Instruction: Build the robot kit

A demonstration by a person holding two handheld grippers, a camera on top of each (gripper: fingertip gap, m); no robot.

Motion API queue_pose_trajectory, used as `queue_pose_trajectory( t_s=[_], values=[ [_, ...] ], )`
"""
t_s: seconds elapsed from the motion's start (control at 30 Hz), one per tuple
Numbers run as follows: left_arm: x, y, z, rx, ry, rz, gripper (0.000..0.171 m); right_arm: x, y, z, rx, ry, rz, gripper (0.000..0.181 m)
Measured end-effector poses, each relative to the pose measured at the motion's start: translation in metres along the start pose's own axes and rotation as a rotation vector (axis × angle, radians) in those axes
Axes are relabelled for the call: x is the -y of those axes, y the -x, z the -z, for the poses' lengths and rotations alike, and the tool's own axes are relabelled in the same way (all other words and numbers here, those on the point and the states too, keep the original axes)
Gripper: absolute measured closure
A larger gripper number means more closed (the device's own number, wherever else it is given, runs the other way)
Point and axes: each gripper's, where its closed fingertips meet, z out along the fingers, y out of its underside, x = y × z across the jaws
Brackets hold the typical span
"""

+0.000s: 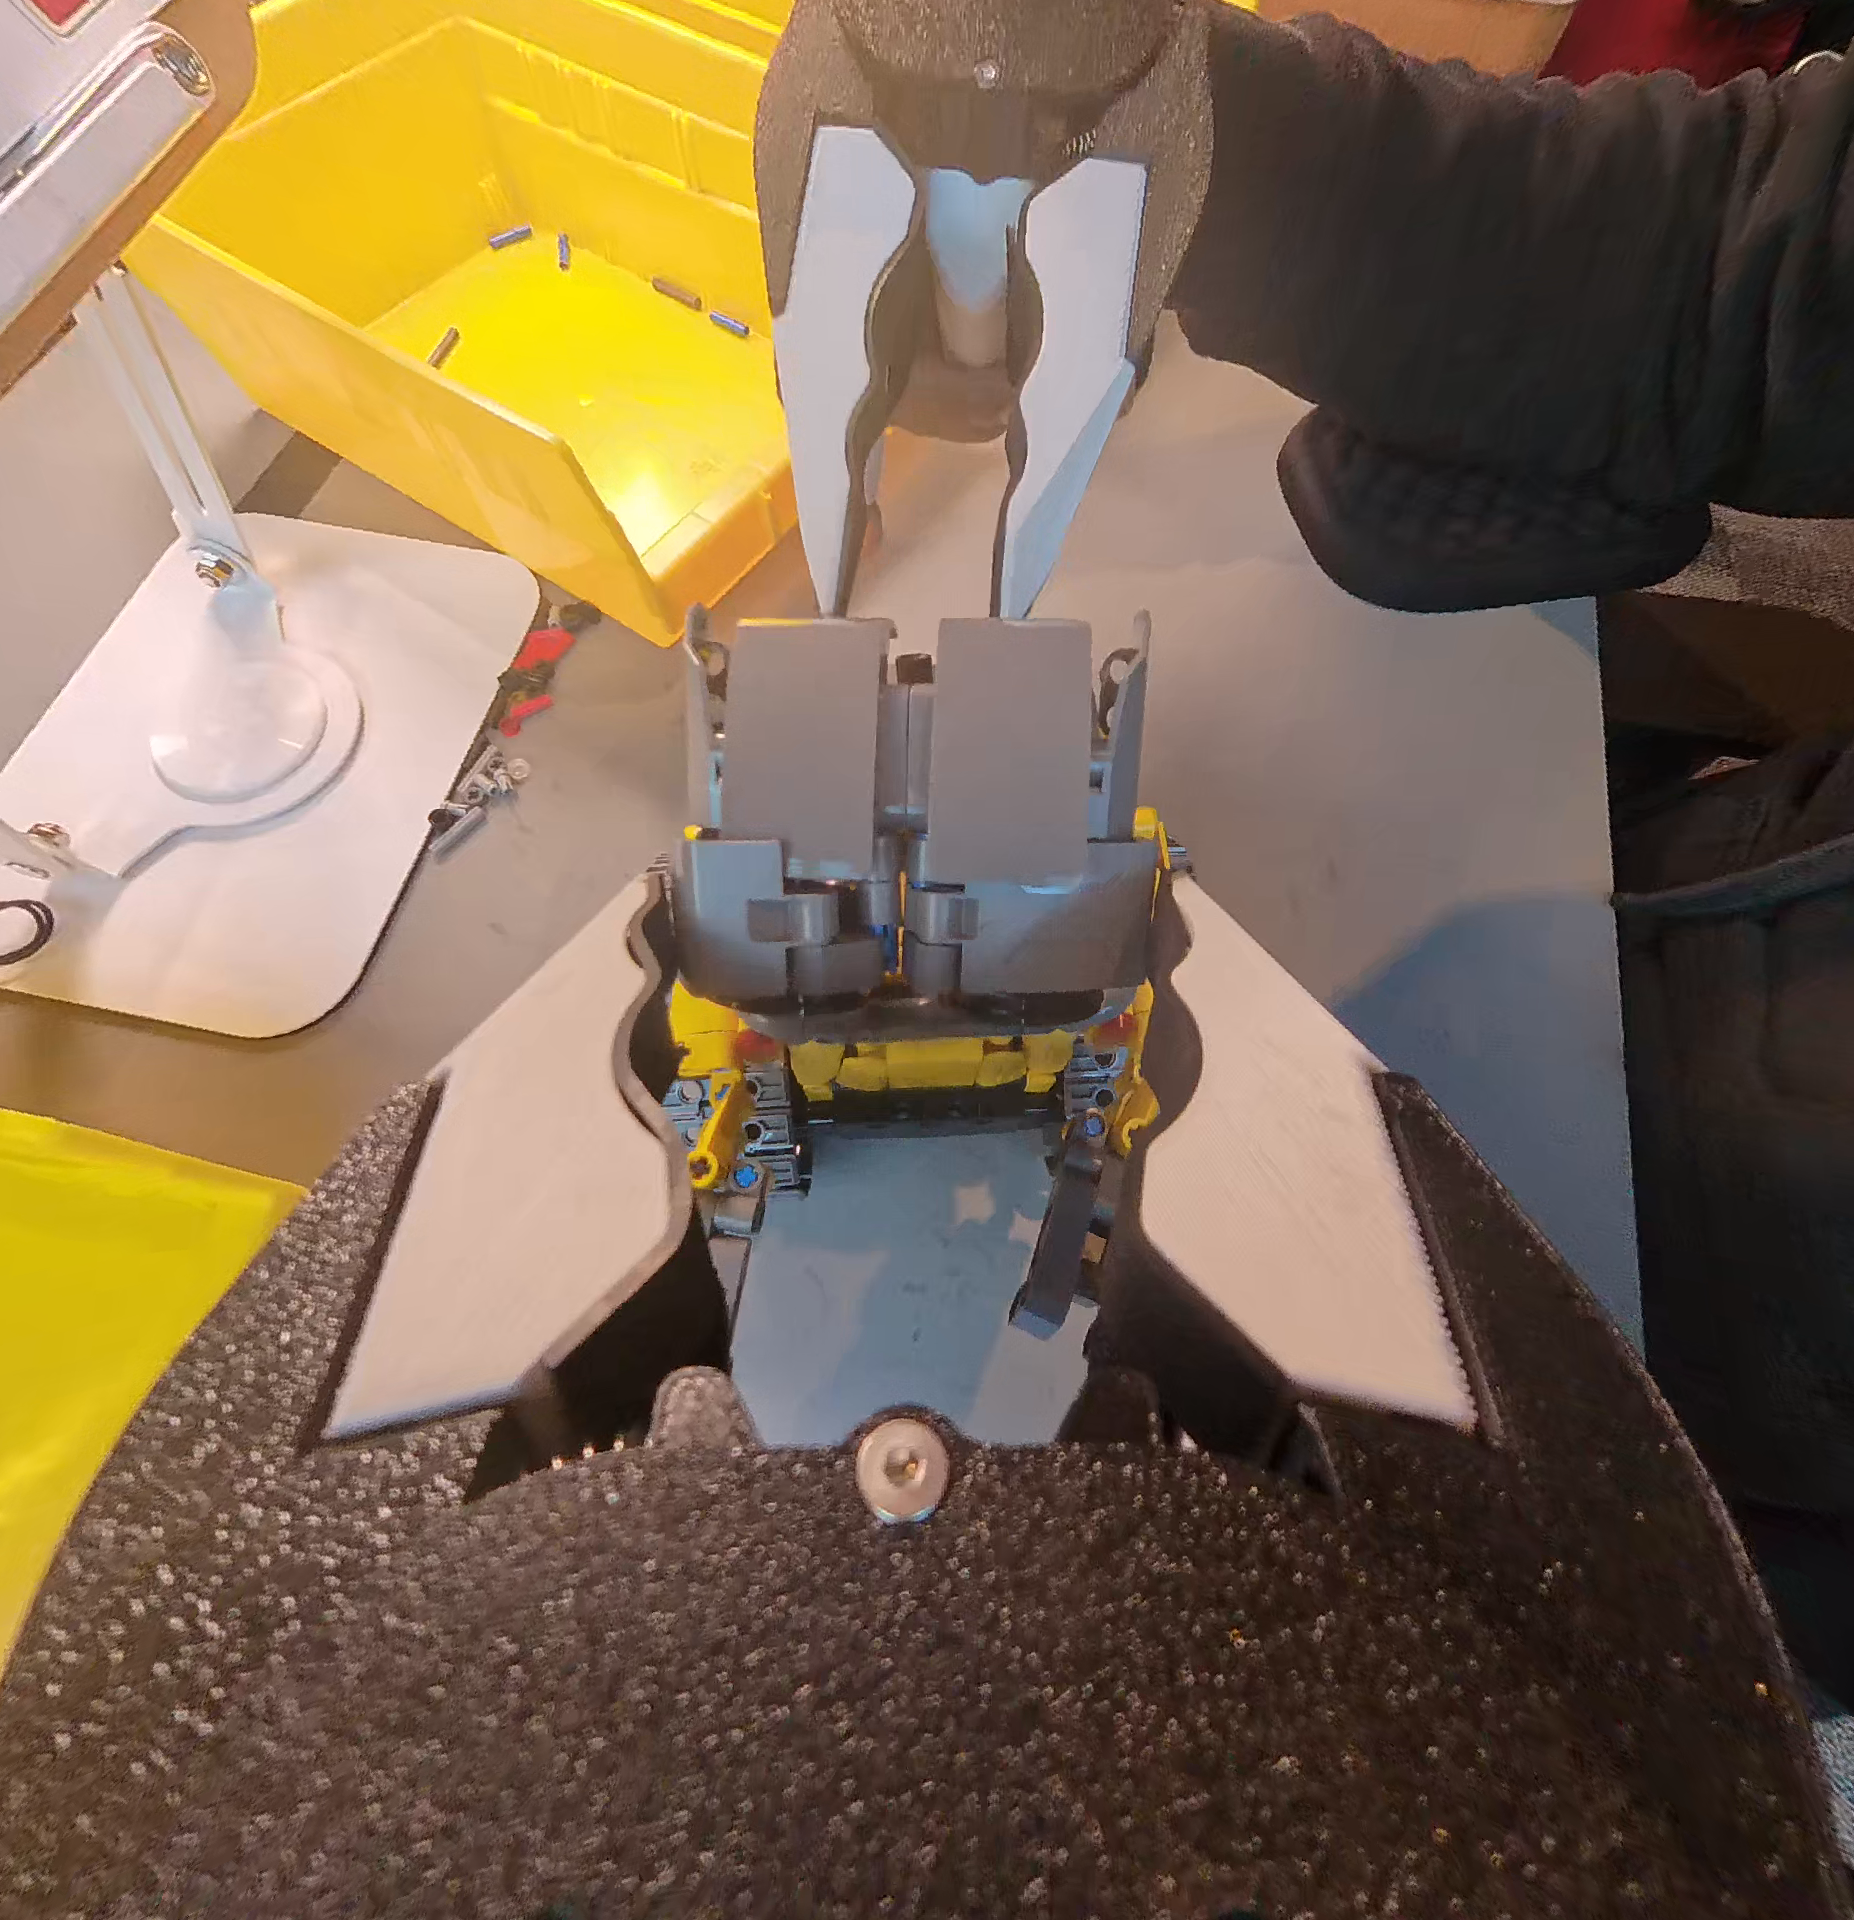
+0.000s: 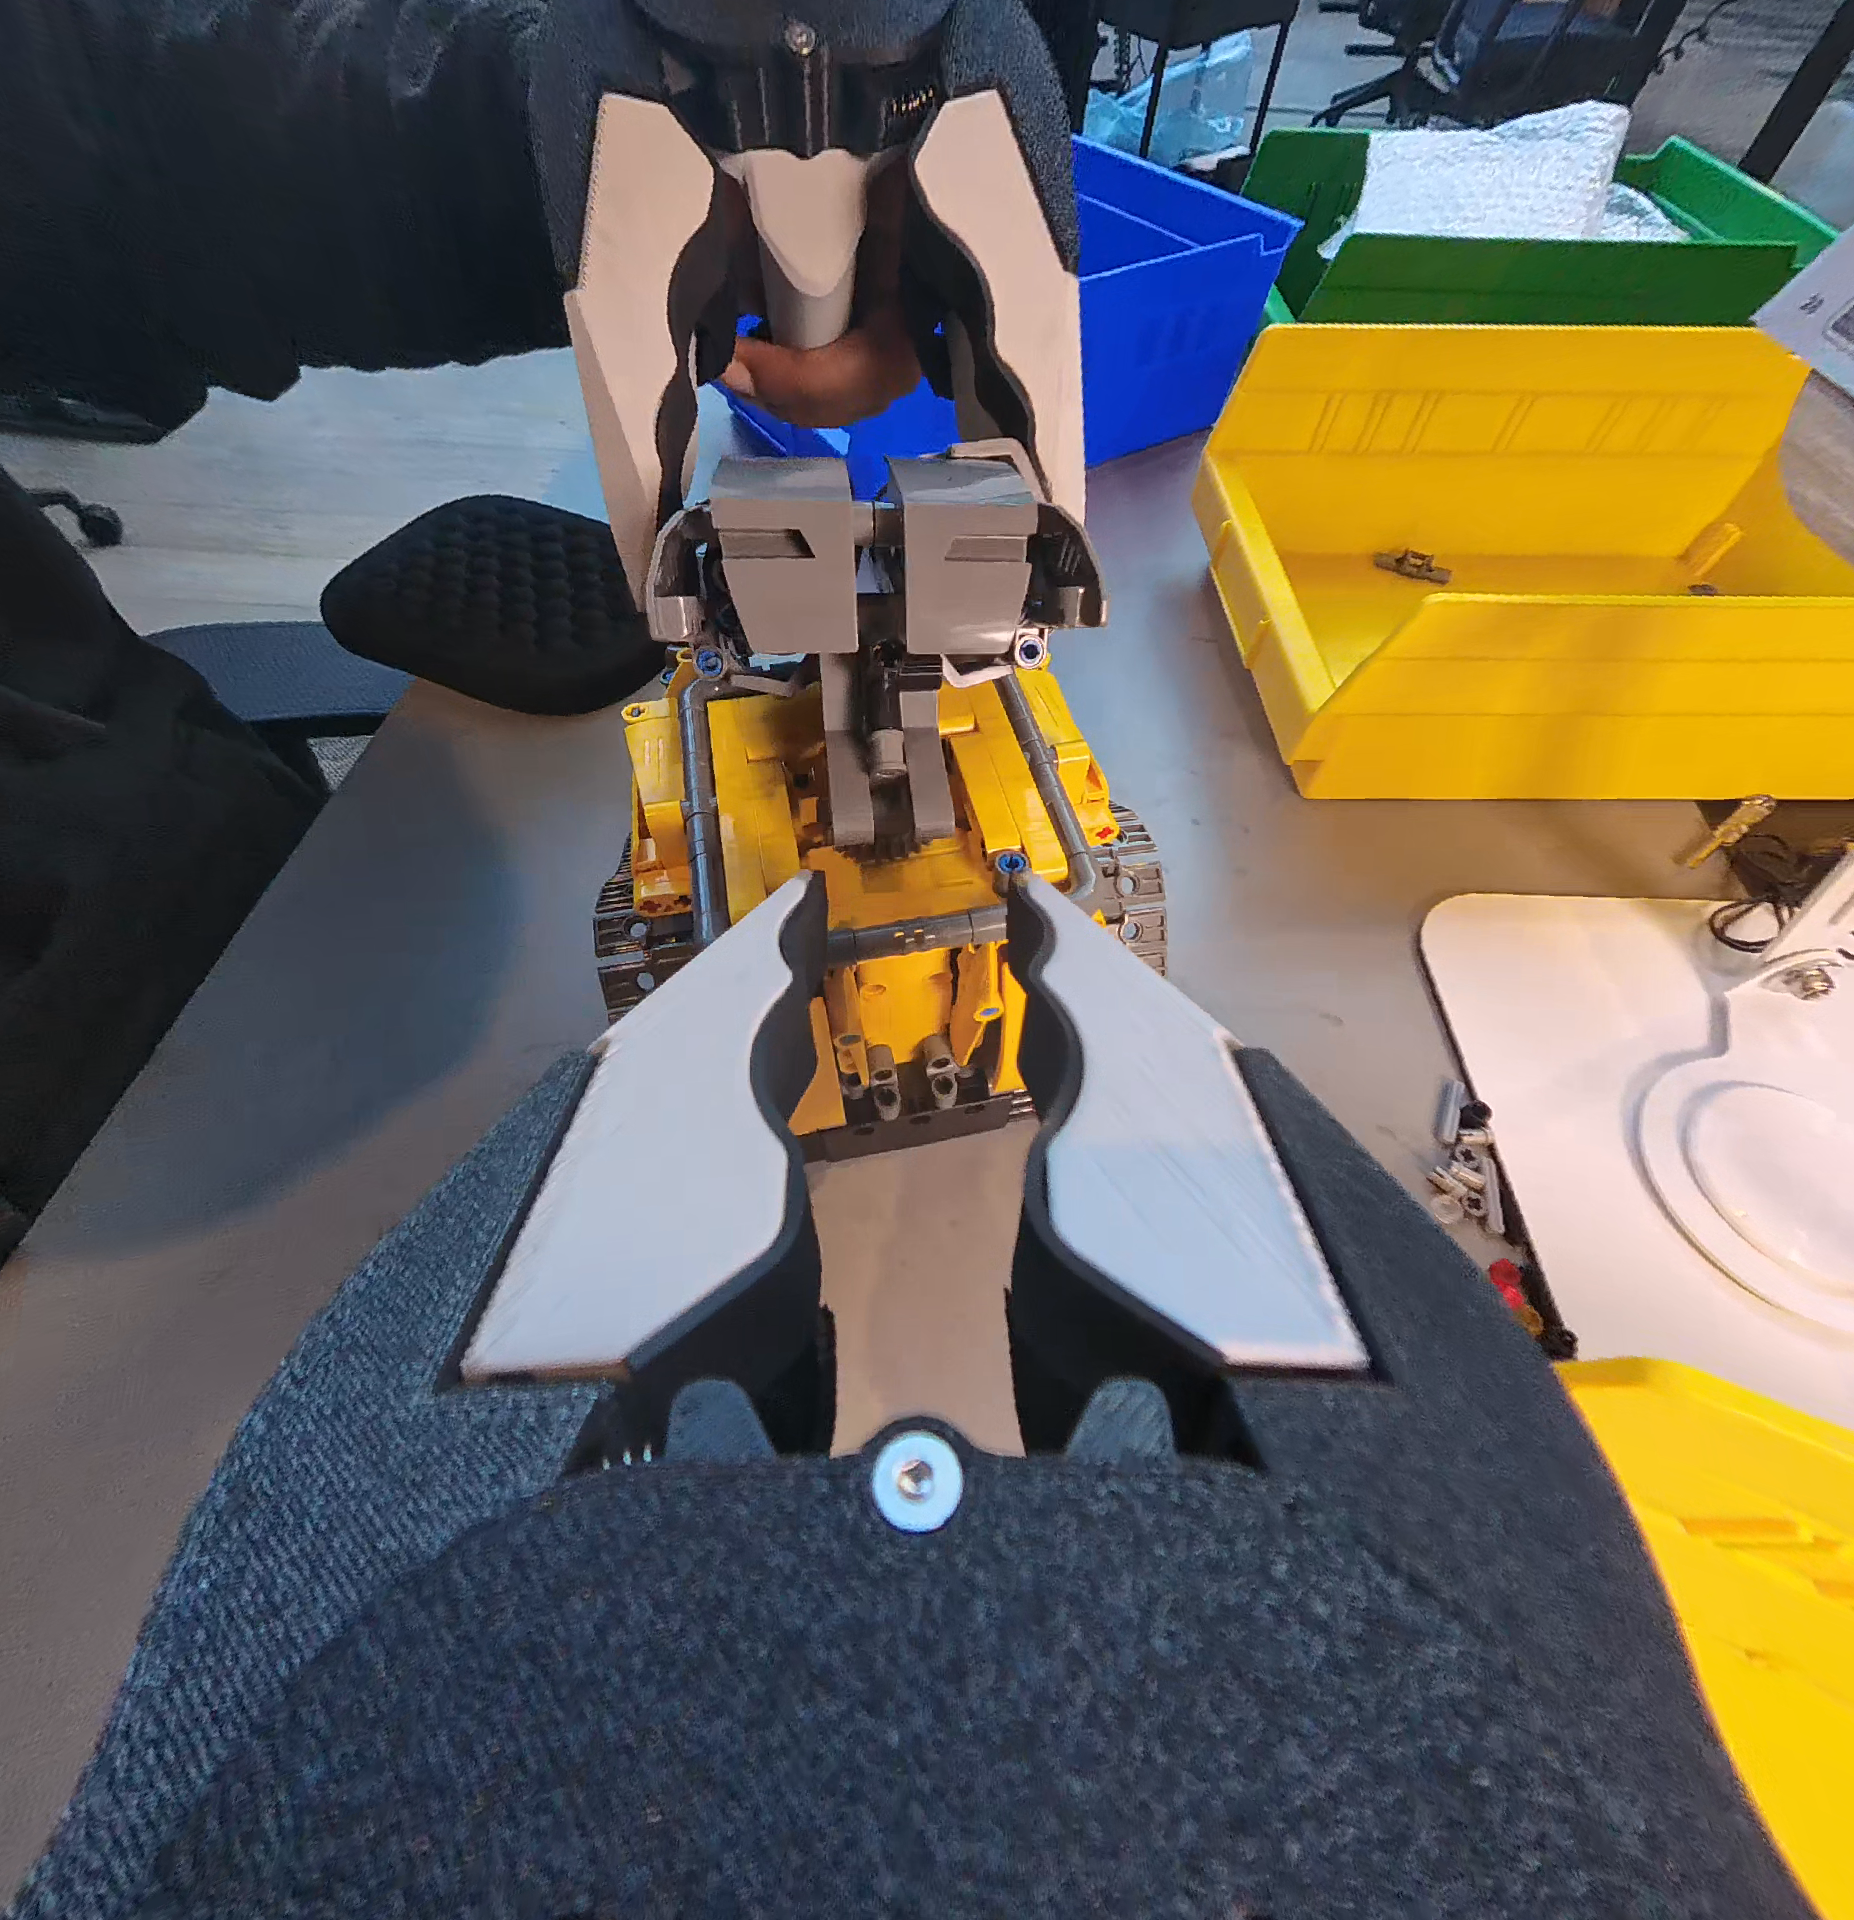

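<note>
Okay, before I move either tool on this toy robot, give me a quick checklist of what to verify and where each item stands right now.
1. Left tool grip on the toy robot: ok, its fingers sit against both sides of the grey head.
2. Right tool free: ok, open, tips over the yellow body by the grey tube, gripping nothing.
3. Toy robot standing on the table: ok, upright on its tracks.
4. Head firmly attached: cannot tell.
5. Room at the sides: not ok on one side, where small parts and a yellow bin lie nearby.
</note>
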Motion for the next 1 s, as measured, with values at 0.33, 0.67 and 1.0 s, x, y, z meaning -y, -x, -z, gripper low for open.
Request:
queue_pose_trajectory(
  t_s=[0.33, 0.67, 1.0],
  values=[
    [0.0, 0.0, -0.001, 0.018, -0.071, 0.007, 0.081, -0.006, -0.002, 0.0, 0.005, -0.006, -0.018, 0.144],
    [0.0, -0.001, 0.001, 0.026, -0.146, 0.016, 0.081, -0.012, -0.015, 0.007, -0.056, -0.007, -0.036, 0.144],
    [-0.001, -0.001, 0.001, 0.025, -0.18, 0.007, 0.08, -0.052, -0.066, 0.015, -0.323, 0.172, -0.09, 0.147]
  ],
)
